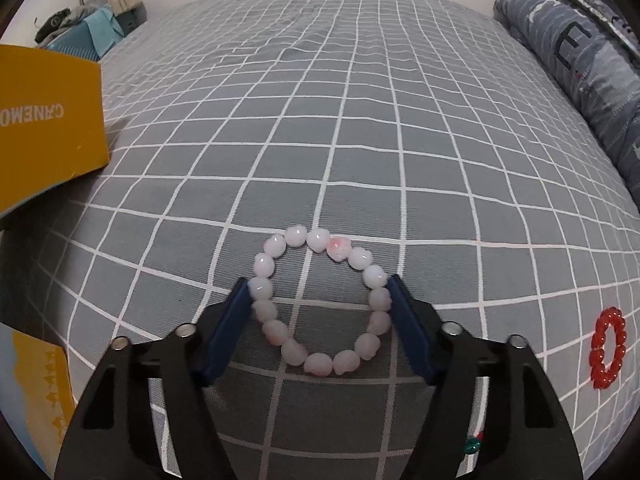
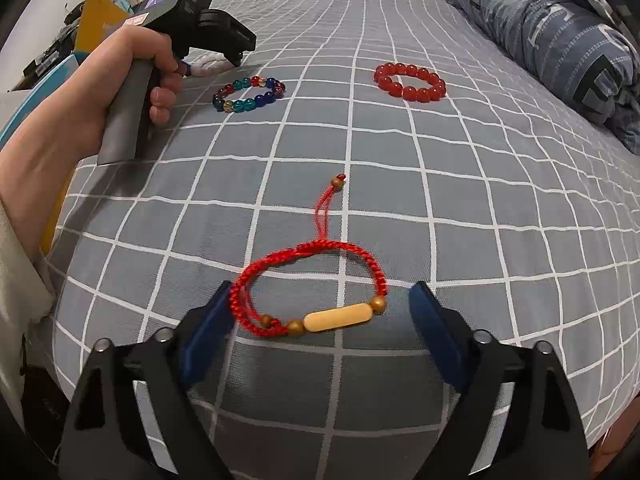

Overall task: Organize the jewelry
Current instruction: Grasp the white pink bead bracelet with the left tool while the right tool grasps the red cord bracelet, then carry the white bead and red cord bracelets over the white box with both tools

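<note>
A pale pink bead bracelet lies on the grey checked bedspread between the blue fingers of my left gripper; the jaws are wide and touch its sides. A red braided cord bracelet with a tan bar bead lies between the open fingers of my right gripper. The left gripper, held in a hand, also shows in the right wrist view over the pink bracelet. A red bead bracelet and a multicoloured bead bracelet lie farther off.
A yellow box stands at the bed's left edge, with a blue-and-yellow item below it. A folded blue patterned quilt lies along the right side, seen too in the left wrist view. Clutter sits beyond the bed at far left.
</note>
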`<action>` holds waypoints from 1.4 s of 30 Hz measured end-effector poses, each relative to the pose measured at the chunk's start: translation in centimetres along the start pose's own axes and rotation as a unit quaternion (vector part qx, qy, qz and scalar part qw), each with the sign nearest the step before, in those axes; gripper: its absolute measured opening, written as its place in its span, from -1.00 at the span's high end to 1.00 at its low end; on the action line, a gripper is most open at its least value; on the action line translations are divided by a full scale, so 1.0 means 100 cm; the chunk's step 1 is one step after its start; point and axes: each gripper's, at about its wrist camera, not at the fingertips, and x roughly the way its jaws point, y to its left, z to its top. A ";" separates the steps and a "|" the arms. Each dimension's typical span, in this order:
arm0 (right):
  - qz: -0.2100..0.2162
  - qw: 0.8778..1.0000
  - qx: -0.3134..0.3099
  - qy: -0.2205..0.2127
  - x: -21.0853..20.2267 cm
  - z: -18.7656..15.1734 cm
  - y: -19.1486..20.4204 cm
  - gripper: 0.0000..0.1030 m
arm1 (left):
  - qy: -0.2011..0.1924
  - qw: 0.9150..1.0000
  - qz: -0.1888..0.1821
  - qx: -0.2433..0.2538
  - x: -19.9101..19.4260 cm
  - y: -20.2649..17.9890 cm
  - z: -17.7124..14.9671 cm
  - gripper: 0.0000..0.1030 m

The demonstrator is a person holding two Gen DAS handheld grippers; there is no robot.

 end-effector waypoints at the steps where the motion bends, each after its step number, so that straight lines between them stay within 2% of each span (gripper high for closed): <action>1: 0.000 1.000 -0.001 0.000 0.000 0.000 0.000 -0.49 | 0.000 1.000 -0.001 0.002 0.000 0.000 0.000 -0.14; 8: -0.004 1.000 -0.001 -0.005 0.000 0.002 -0.002 -0.11 | -0.004 1.000 -0.003 0.007 -0.001 0.002 -0.001 0.25; 12: -0.004 1.000 0.001 -0.008 -0.001 0.003 -0.004 0.20 | -0.003 1.000 -0.006 0.007 -0.003 0.002 -0.001 0.51; 14: -0.003 1.000 0.001 -0.010 -0.001 0.004 -0.004 0.37 | -0.003 1.000 -0.006 0.006 -0.003 0.003 -0.001 0.57; 16: -0.002 1.000 0.002 -0.014 -0.001 0.005 -0.005 0.65 | -0.005 1.000 -0.005 0.006 -0.003 0.004 -0.002 0.62; 19: -0.001 1.000 0.004 -0.020 -0.003 0.006 -0.006 0.81 | -0.007 1.000 -0.008 0.000 -0.004 0.006 -0.002 0.62; 30: -0.005 0.999 0.005 -0.033 -0.012 0.007 -0.001 0.82 | -0.011 1.000 -0.012 0.003 -0.013 0.004 -0.002 0.63; 42: -0.018 0.999 0.012 -0.046 -0.024 0.008 0.000 0.82 | -0.027 0.999 -0.029 0.013 -0.043 0.003 -0.006 0.63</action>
